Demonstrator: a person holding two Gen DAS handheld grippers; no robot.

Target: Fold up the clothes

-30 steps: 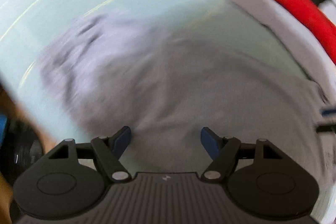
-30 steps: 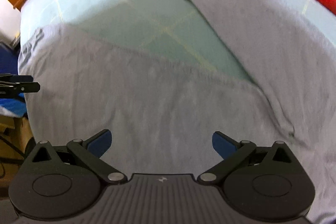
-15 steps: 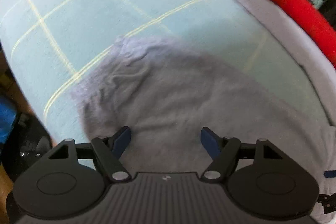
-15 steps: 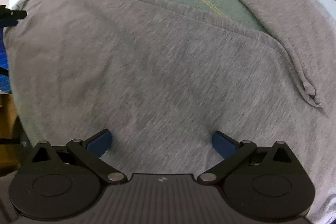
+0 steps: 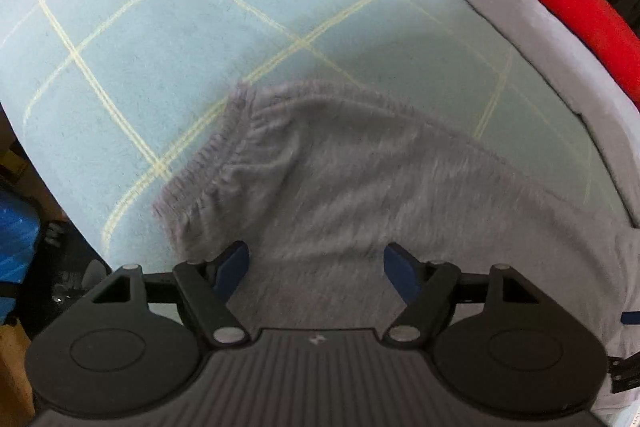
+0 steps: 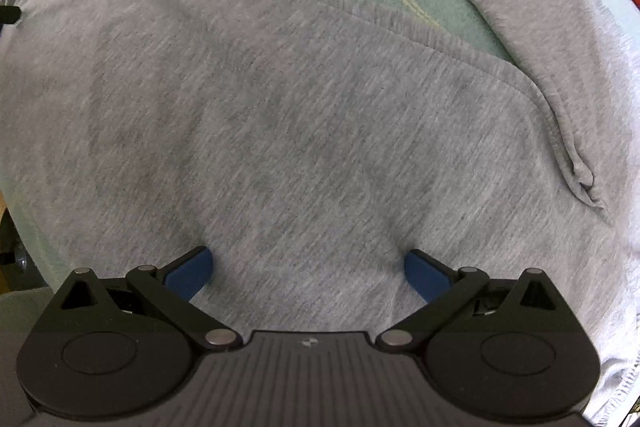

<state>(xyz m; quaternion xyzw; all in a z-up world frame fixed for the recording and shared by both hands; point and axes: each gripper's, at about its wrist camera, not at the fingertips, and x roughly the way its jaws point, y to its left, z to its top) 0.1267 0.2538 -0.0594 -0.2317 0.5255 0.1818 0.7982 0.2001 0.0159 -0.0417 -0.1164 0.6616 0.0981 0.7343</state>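
1. Two claws, left gripper (image 5: 316,269) and right gripper (image 6: 308,273), stand wide open, gripping nothing.
2. Grey garment (image 6: 280,115) lies spread on the pale blue checked blanket (image 5: 160,27).
3. No readable writing shows.

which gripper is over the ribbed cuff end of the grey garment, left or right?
The left gripper: the gathered ribbed cuff lies just ahead of its open jaws. The right gripper sits over plain flat grey garment, no cuff near.
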